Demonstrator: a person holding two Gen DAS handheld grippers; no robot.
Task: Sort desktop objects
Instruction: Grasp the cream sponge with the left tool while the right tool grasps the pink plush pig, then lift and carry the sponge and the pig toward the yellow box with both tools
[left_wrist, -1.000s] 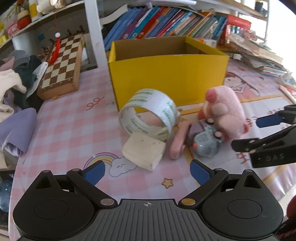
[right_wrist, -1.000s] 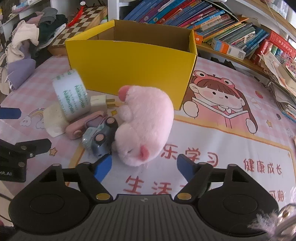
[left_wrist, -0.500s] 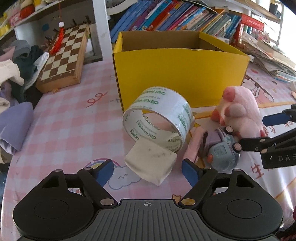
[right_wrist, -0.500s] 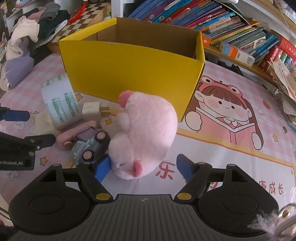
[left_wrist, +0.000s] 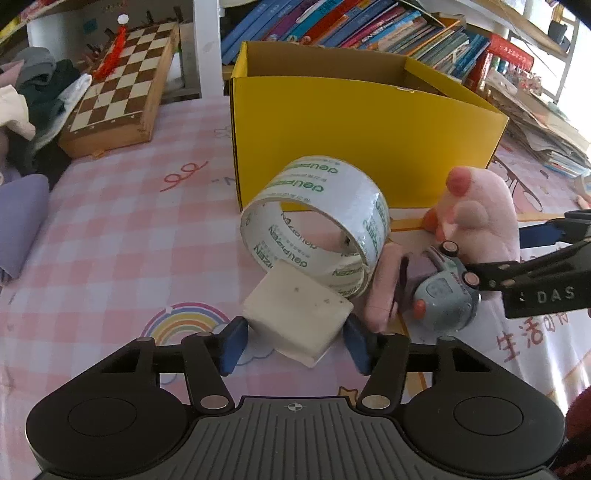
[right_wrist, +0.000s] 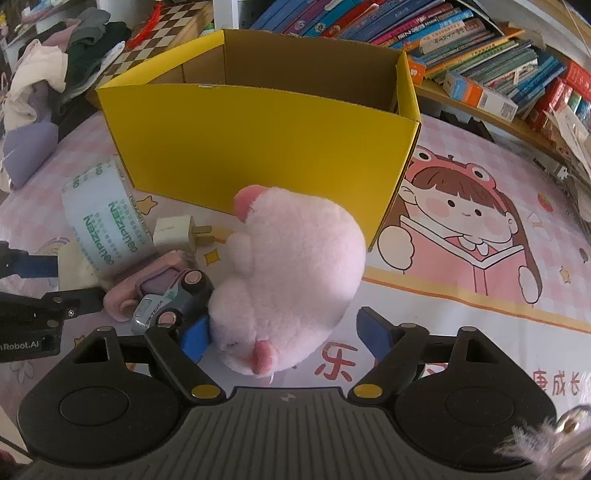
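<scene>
left gripper (left_wrist: 291, 345) wide astride white block (left_wrist: 295, 319) | right gripper (right_wrist: 284, 338) wide astride plush (right_wrist: 291, 273) | close squarely, avoid toy truck (right_wrist: 171, 301)

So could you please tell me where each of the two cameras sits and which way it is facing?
Left wrist: on the left gripper, looking forward over the white block and tape roll toward the yellow box; the right gripper shows at right.
Right wrist: on the right gripper, looking over the pink plush toy toward the same box; the left gripper shows at left.
Shared: box, tape roll, plush toy, toy car.
</scene>
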